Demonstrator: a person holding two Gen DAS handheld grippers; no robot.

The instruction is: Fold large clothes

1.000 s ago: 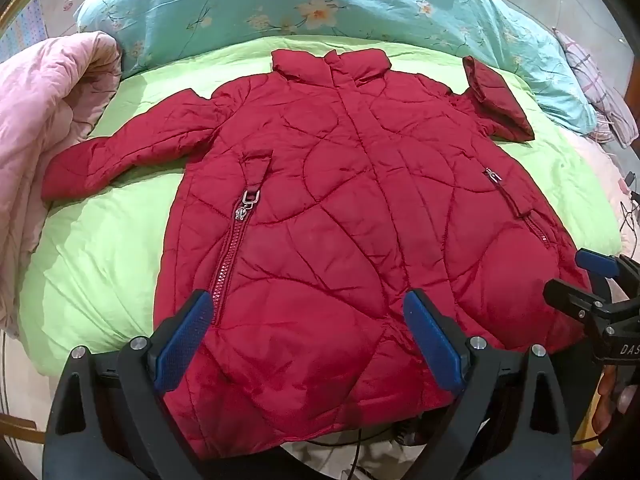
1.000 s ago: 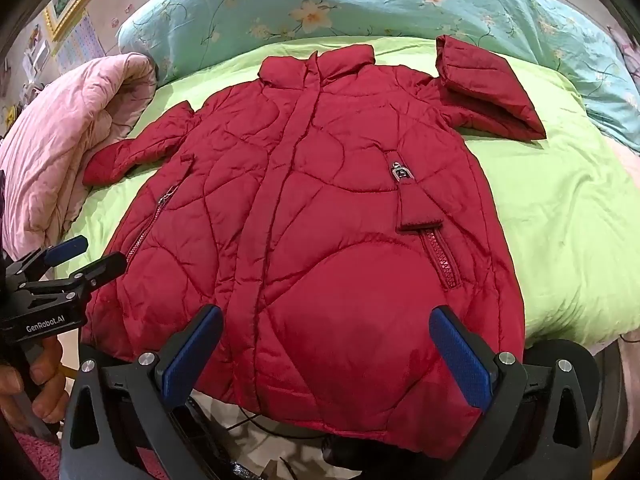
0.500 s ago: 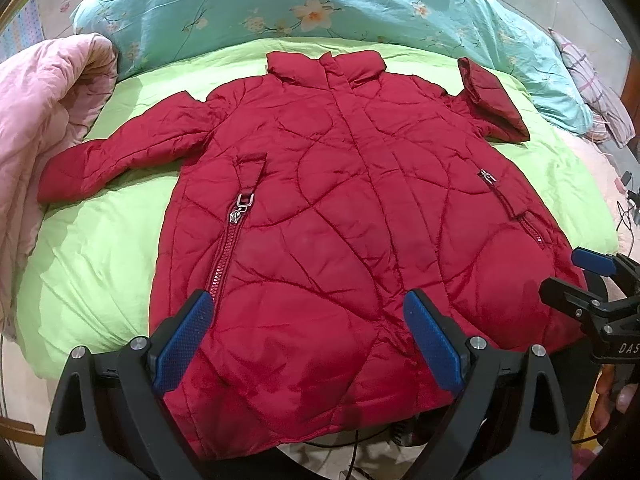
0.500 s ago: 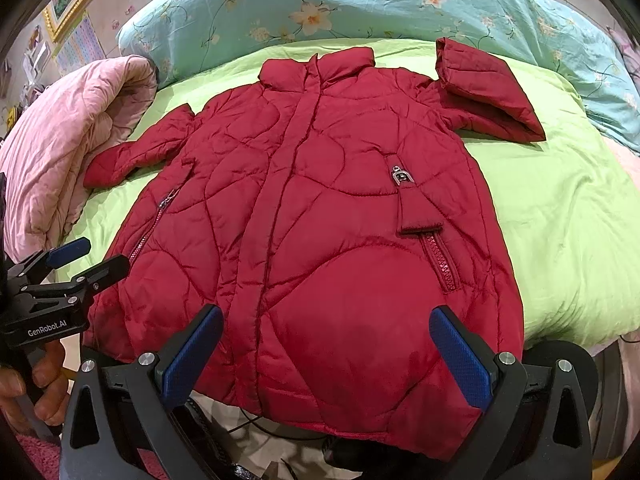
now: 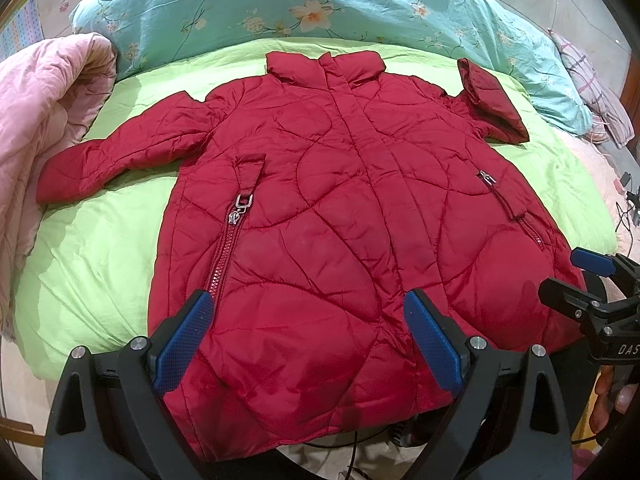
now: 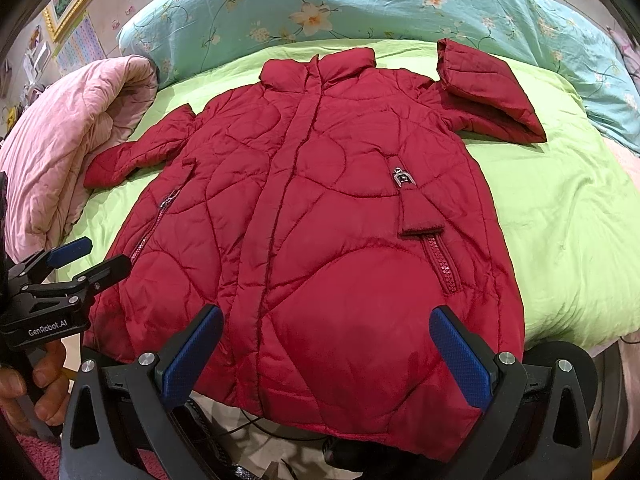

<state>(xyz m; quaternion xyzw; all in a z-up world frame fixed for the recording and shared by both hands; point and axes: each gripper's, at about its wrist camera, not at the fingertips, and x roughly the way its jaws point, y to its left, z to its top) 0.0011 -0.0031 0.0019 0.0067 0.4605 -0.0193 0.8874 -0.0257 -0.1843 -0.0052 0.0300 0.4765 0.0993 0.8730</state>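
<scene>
A red quilted jacket (image 5: pixel 328 208) lies front up on the light green bedsheet (image 5: pixel 92 248), collar far, hem hanging over the near bed edge. Its left sleeve (image 5: pixel 120 152) is stretched out sideways; its right sleeve (image 5: pixel 488 100) is folded back on itself by the shoulder. The jacket also shows in the right wrist view (image 6: pixel 320 208). My left gripper (image 5: pixel 308 340) is open and empty above the hem. My right gripper (image 6: pixel 326 352) is open and empty above the hem. Each gripper shows at the edge of the other's view: the right one (image 5: pixel 580 280), the left one (image 6: pixel 88 260).
A pink quilt (image 5: pixel 44 120) is bunched at the bed's left side. A turquoise floral duvet (image 5: pixel 320 4) lies along the far side. Cables (image 5: pixel 624 204) lie at the bed's right edge, and a cable (image 6: pixel 272 432) hangs below the hem.
Both grippers have shifted slightly; the jacket sits a little lower in the left wrist view. The jacket itself has not moved.
</scene>
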